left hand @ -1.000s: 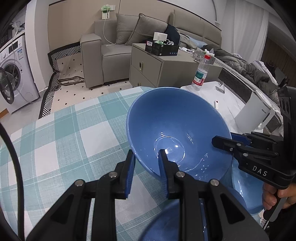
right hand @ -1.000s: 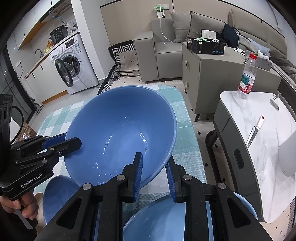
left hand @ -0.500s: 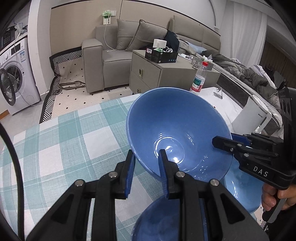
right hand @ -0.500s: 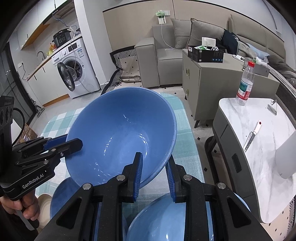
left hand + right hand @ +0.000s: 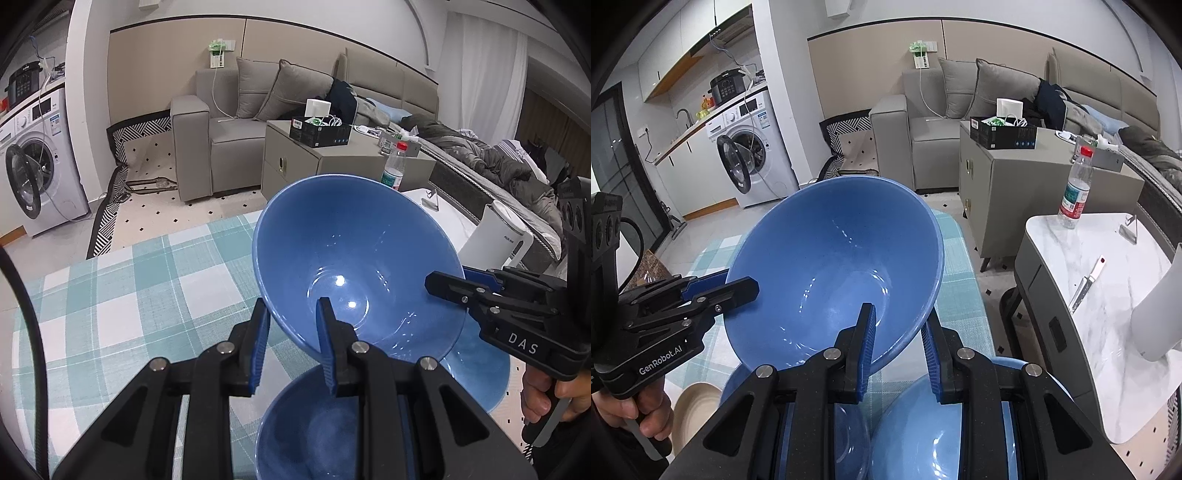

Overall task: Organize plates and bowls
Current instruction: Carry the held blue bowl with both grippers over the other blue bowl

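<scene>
Covering the table, a teal checked cloth (image 5: 122, 295); grey sofa (image 5: 221, 125) beyond.

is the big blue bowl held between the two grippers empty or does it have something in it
Empty: the big blue bowl's bare glazed inside shows only light reflections in both wrist views.

Both black claws, left claw (image 5: 291, 325) and right claw (image 5: 899, 336), have blue ribbed pads, silver screws, white lettering.

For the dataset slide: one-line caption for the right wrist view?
Both grippers, right and left, clamp opposite rims of a large blue bowl, tilted above more blue dishes on the checked tablecloth.
</scene>
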Available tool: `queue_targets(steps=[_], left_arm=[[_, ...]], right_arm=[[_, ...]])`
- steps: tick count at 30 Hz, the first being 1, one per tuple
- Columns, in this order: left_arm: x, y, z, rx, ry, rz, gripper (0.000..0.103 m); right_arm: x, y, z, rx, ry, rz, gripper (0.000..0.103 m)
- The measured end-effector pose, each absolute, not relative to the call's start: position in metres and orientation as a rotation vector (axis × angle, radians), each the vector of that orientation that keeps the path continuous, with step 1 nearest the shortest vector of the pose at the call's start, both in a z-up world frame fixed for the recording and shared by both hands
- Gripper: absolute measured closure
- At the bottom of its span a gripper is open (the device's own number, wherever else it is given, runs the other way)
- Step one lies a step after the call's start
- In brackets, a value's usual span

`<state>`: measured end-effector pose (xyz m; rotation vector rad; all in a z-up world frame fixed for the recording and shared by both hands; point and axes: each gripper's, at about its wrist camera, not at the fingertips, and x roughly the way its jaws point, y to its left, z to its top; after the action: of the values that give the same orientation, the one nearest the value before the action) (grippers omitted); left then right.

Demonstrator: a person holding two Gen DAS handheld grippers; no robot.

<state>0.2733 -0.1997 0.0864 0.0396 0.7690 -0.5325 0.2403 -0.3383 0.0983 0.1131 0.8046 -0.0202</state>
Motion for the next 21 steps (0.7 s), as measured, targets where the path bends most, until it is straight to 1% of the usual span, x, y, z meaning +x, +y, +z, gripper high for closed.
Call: queue_targets(steps=[10, 21], left_arm=[[0.249, -0.185, 0.1, 0.026, 0.73, -0.529, 0.079], [0.221, -0.168, 0.105, 0.027, 0.703, -0.515, 0.079]], right_arm=[[0.211, -0.32, 0.119, 0.108, 0.753, -0.01, 0.078], [0.179, -0.298, 0.126, 0.102, 0.715, 0.009, 0.077]])
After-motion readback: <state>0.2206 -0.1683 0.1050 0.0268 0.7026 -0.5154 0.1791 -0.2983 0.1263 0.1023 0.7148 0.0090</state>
